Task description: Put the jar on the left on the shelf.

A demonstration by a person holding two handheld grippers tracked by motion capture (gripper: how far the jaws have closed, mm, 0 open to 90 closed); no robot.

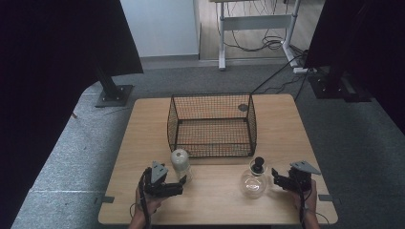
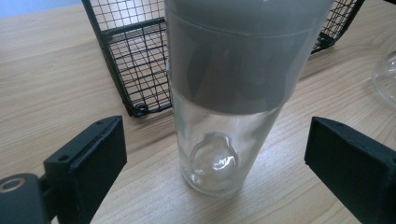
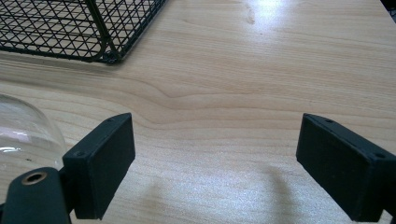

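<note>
- Your left gripper [image 2: 215, 163] stands released, its jaws either side of the grey-capped glass bottle [image 2: 224, 93]; clench off-centre and it tips.
- Your right gripper [image 3: 215, 163] is released too; the round flask [image 1: 253, 181] at its 9 o'clock could get nudged and roll.
- The wire basket [image 1: 211, 125] waits at 12 o'clock; a low lift will catch its rim.

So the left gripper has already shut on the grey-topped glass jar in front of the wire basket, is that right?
Not quite: the left gripper is open. The left gripper view shows its jaws standing apart on either side of the grey-topped glass jar, neither touching it. The jar does stand in front of the wire basket.
</note>
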